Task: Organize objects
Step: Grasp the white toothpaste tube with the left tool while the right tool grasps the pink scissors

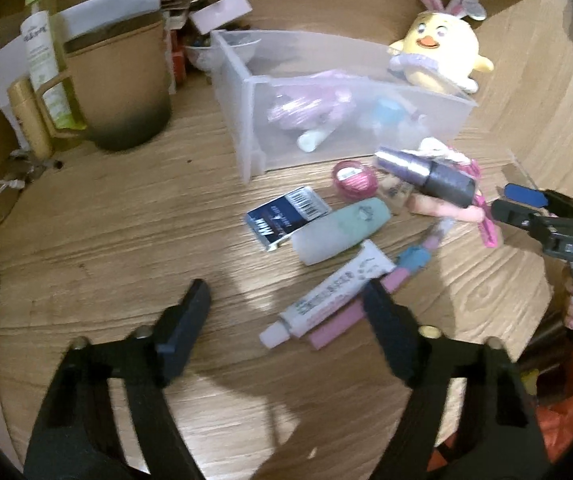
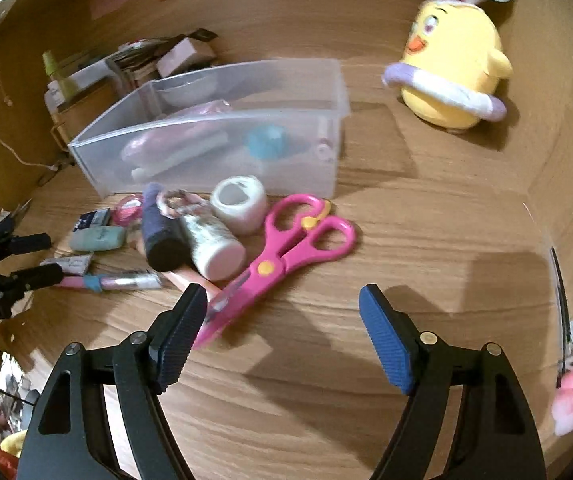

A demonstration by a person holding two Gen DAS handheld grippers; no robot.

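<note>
Nearest in the left wrist view, the left gripper (image 1: 286, 308) is seen with its jaws spread wide above the wooden worktop (image 1: 126, 240), nothing held between them. Just beyond its right finger a white tube (image 1: 326, 296) is laid beside a pink pen (image 1: 370, 292). Farther on, a mint-green bottle (image 1: 338, 228) and a dark blue packet (image 1: 286, 216) are found side by side, then a purple nail polish bottle (image 1: 430, 176) and a small round pink pot (image 1: 356, 180).

In the right wrist view the right gripper (image 2: 284, 312) is likewise shown with jaws spread and empty; the blade tip of the pink scissors (image 2: 286, 248) is seen just beside its left finger. Beyond the handles a white tape roll (image 2: 240, 202) is placed against the clear plastic bin (image 2: 206, 128), which already holds several blurred items. Farthest back, apart from the bin, a yellow plush chick (image 2: 454, 64) is set upright.
</note>
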